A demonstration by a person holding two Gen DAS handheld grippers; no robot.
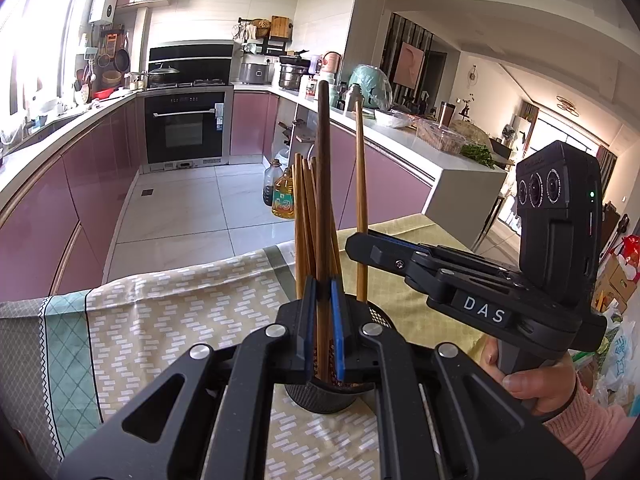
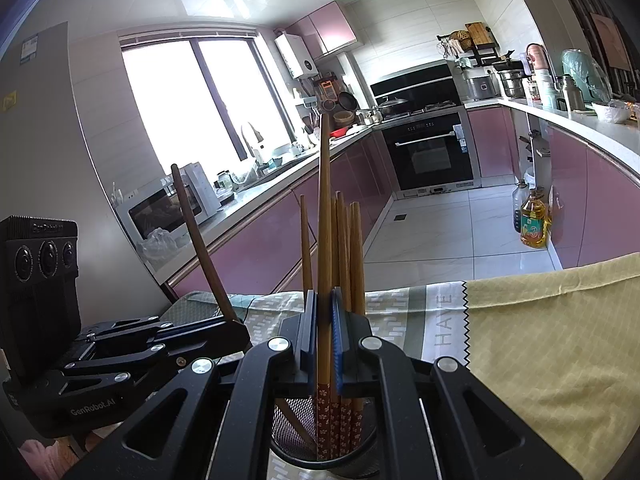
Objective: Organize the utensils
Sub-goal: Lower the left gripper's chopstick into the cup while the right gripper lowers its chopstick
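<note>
A black mesh utensil cup stands on the cloth-covered table and holds several light bamboo chopsticks. My left gripper is shut on a dark brown chopstick, upright, its lower end in the cup. My right gripper is shut on a light bamboo chopstick with a red flowered end, also upright over the cup. In the left wrist view the right gripper reaches in from the right. In the right wrist view the left gripper comes from the left with the dark chopstick.
The table wears a patterned cloth and a yellow cloth. Beyond its far edge lies the tiled kitchen floor with oil bottles, pink cabinets, an oven and cluttered counters.
</note>
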